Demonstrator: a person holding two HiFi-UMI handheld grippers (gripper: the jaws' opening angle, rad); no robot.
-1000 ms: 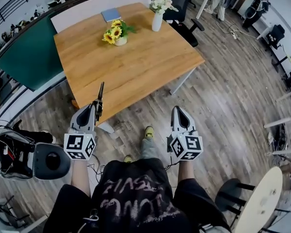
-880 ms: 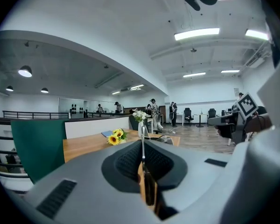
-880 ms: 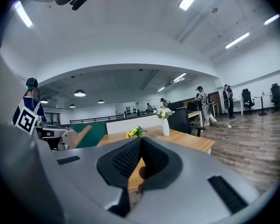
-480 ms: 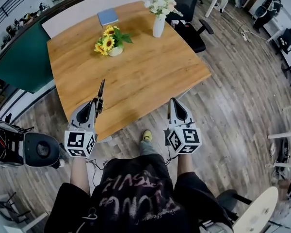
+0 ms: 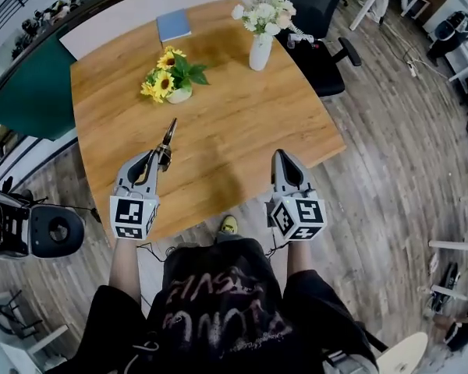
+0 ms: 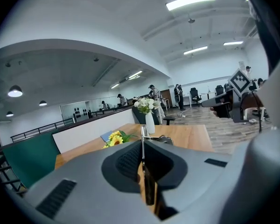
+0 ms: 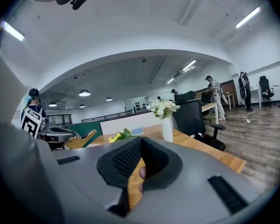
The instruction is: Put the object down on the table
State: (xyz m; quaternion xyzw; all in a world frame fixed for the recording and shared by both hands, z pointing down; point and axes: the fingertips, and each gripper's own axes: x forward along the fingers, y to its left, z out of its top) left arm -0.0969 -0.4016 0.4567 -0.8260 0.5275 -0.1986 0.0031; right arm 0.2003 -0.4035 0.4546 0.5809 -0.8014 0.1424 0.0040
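A: Where is the object?
B: Slim metal tool (image 5: 170,133), clamped between the closed jaws of the left gripper (image 5: 159,157), over the near part of the tabletop (image 5: 242,123), tip pointing away from the person

A: And the right gripper (image 5: 280,156)?
B: Jaws together, nothing between them, at the tabletop's near edge

A: Surroundings?
B: Light wooden tabletop carrying sunflowers (image 5: 168,80), a white vase of flowers (image 5: 260,33) and a blue book (image 5: 174,26); wood-plank floor (image 5: 405,146); black office chair (image 5: 316,26) at the far corner

We see smooth matt wood in the table (image 5: 242,115), a glossy white vase (image 5: 259,51) on it, and grained planks in the floor (image 5: 390,170) around it. At the table's near edge, the left gripper (image 5: 157,159) is matt grey plastic, its tool (image 5: 168,137) thin metal.
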